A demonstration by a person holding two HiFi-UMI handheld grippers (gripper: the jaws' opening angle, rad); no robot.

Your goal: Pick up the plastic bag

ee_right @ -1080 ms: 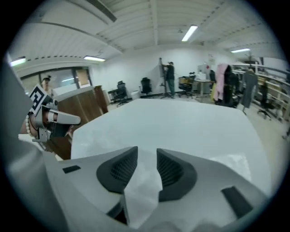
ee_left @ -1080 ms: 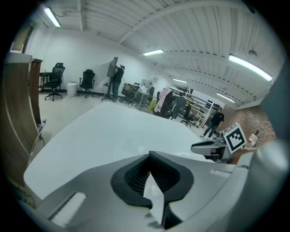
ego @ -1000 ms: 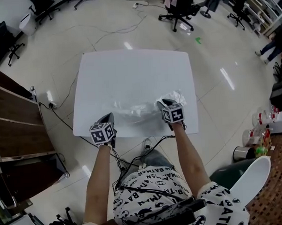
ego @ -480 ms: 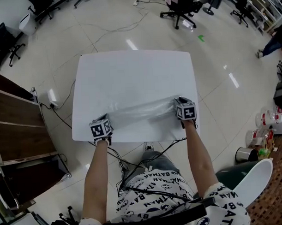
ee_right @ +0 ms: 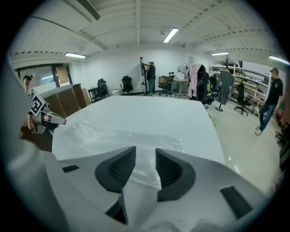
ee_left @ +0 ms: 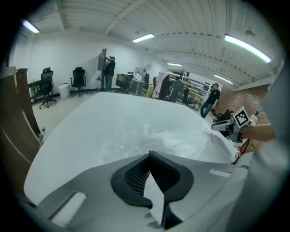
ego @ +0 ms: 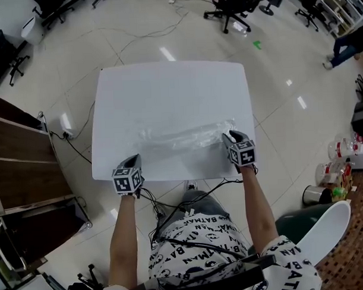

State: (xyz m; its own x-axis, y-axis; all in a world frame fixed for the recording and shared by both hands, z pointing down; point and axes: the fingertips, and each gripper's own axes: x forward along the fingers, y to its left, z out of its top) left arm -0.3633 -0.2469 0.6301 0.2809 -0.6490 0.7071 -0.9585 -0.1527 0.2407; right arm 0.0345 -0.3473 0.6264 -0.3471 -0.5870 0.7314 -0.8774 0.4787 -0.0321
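Plastic bag [ego: 184, 135], clear and wrinkled, spread in a long low band on the white table [ego: 167, 82]. Lies over the near half, from about 7 o'clock of the table's middle across 6 o'clock to about 4 o'clock, with the puffiest crumple at the 4 o'clock end. Flat against the top along most of its length; hard to tell apart from the white surface except by glints and creases.

Right gripper [ego: 231, 135] at the bag's 4 o'clock end, pointing down and away. Parted to a middling gap, having just been opening, with a strip of the thin film running between the pads but not pinched by them.

Left gripper [ego: 134, 158] at the table's near edge, about 7 o'clock, just short of the bag's left end and apart from it. Tips closed together, nothing between them.

Judging by the look: very light, limp, no stiffness at all, likely to sag and fold as soon as raised. Probably slick against the smooth top and against hard pads, so liable to slide away rather than lift if pushed flat. Thin enough to tear or stretch under a hard tug.

Best taken by a raised wrinkle, not by flat film: the bunched fold at the 4 o'clock end for the right, the loose edge near 7 o'clock for the left. Better to gather several layers in the pinch, close fully, then lift gently.
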